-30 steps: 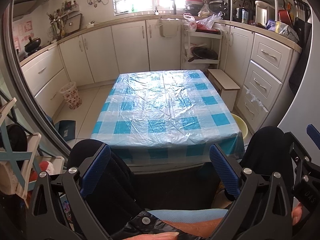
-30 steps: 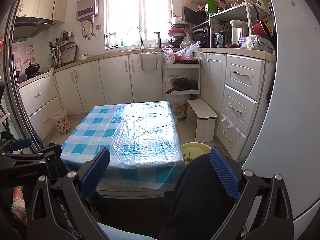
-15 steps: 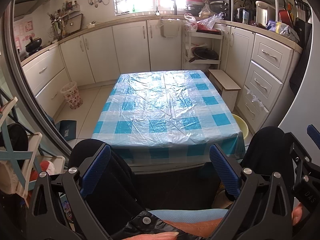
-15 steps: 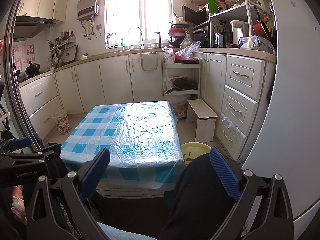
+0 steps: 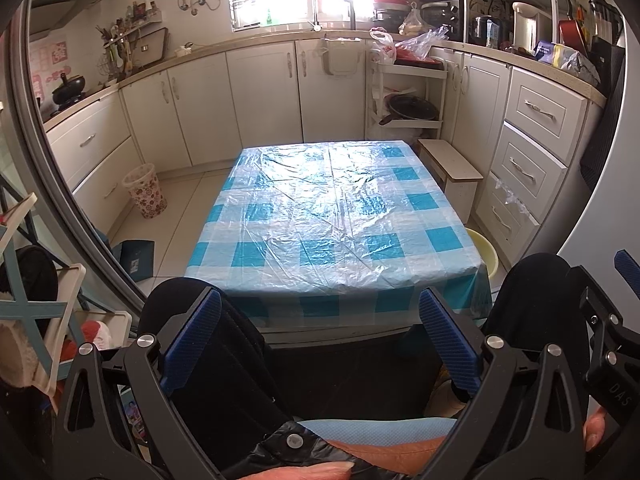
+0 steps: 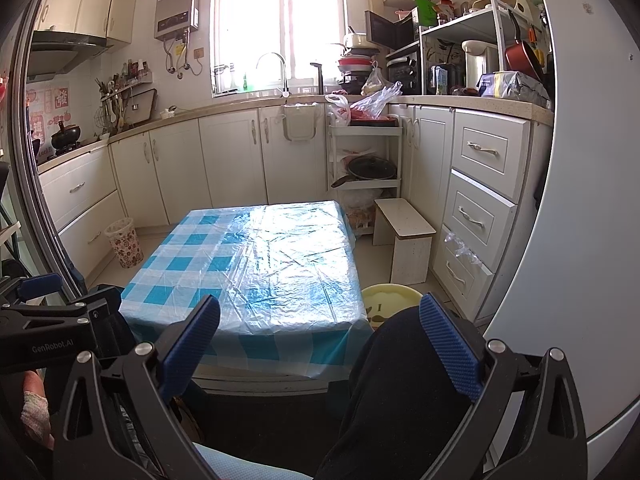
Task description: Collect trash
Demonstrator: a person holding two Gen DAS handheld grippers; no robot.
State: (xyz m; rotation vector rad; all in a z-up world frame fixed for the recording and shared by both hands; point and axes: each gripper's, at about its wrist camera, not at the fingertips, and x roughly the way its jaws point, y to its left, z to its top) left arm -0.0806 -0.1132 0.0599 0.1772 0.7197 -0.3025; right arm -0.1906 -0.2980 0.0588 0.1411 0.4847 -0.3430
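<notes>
Both wide open and empty, left hand-held gripper and right hand-held gripper low before the worktop; no loose trash visible, only its crinkly plastic cover, probably light, limp, slippery, best pinched at an edge fold.

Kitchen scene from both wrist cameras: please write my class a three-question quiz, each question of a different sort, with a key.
1. True or false: the left gripper is shut on a piece of trash.
2. Which stands on the floor left of the table? A) patterned wastebasket B) yellow basin C) white stool
3. Fill in: the right gripper is ____.

Key: 1 false, it is open and empty. 2 A. 3 open.
</notes>
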